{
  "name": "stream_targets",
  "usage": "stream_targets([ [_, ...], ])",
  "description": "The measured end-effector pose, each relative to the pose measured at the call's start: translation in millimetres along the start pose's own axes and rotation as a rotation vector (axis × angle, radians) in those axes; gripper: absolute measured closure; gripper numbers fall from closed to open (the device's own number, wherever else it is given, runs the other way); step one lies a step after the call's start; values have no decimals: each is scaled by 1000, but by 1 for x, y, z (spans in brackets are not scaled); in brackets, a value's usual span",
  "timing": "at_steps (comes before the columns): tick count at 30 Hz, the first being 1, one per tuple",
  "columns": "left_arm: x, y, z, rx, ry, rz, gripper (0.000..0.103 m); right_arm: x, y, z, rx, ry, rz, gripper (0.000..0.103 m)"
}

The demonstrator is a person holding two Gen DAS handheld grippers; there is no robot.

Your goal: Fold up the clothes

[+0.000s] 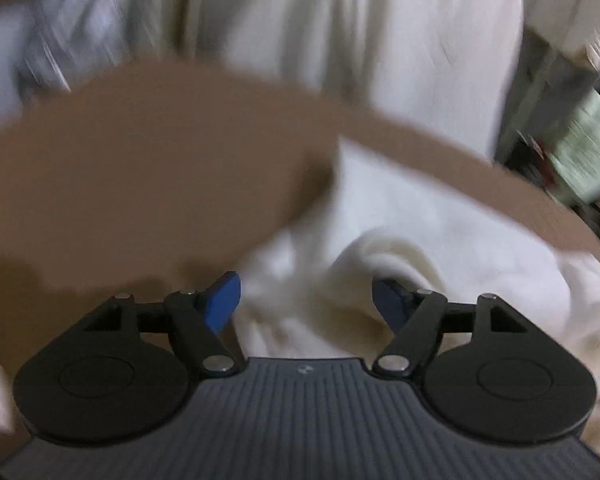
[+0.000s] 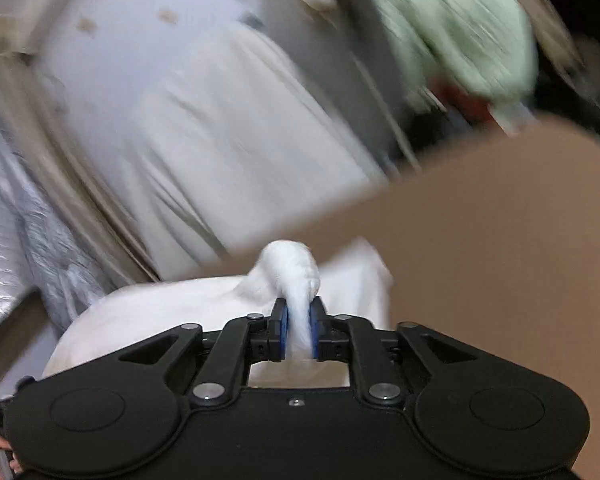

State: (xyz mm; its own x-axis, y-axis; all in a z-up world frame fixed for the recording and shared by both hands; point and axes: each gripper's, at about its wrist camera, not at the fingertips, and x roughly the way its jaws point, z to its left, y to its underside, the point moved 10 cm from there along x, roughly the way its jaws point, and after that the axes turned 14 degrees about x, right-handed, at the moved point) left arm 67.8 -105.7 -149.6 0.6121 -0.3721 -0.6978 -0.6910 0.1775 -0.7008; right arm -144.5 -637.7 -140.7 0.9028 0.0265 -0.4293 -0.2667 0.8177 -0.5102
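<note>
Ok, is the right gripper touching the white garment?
Touching. The right wrist view shows the right gripper with both blue pads pressed on a bunched fold of the white garment.

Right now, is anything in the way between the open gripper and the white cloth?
Nothing visible is. The left gripper has its jaws wide apart, and the white cloth lies bunched on the brown table right in front of them. The right gripper is pinching a fold of the same cloth.

Garment [image 1: 400,232] on table [image 1: 140,168], bunched fold [image 2: 298,280] between right claw [image 2: 299,330] pads
</note>
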Motion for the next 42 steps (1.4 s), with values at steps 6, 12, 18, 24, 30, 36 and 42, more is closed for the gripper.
stream_targets([
  [6, -9, 0, 14, -117, 23, -33, 31, 1, 30, -14, -133, 93, 136, 83],
  [12, -9, -10, 29, -198, 61, -74, 31, 7, 22, -3, -66, 76, 147, 57],
  [18, 1, -4, 33, -248, 89, -29, 31, 8, 35, -12, 124, 36, 185, 41],
  [24, -10, -9, 45, -246, 104, -14, 31, 14, 41, 6, 63, 92, 325, 38],
  [30, 12, 14, 13, -63, 99, 158, 31, 18, 44, -7, 220, 127, 362, 37],
  [36, 9, 19, -17, 127, 107, 177, 31, 28, 49, -19, 323, 116, 352, 37],
  [42, 26, 47, -31, -33, 297, 285, 32, 36, 51, -20, 324, 140, 353, 37],
])
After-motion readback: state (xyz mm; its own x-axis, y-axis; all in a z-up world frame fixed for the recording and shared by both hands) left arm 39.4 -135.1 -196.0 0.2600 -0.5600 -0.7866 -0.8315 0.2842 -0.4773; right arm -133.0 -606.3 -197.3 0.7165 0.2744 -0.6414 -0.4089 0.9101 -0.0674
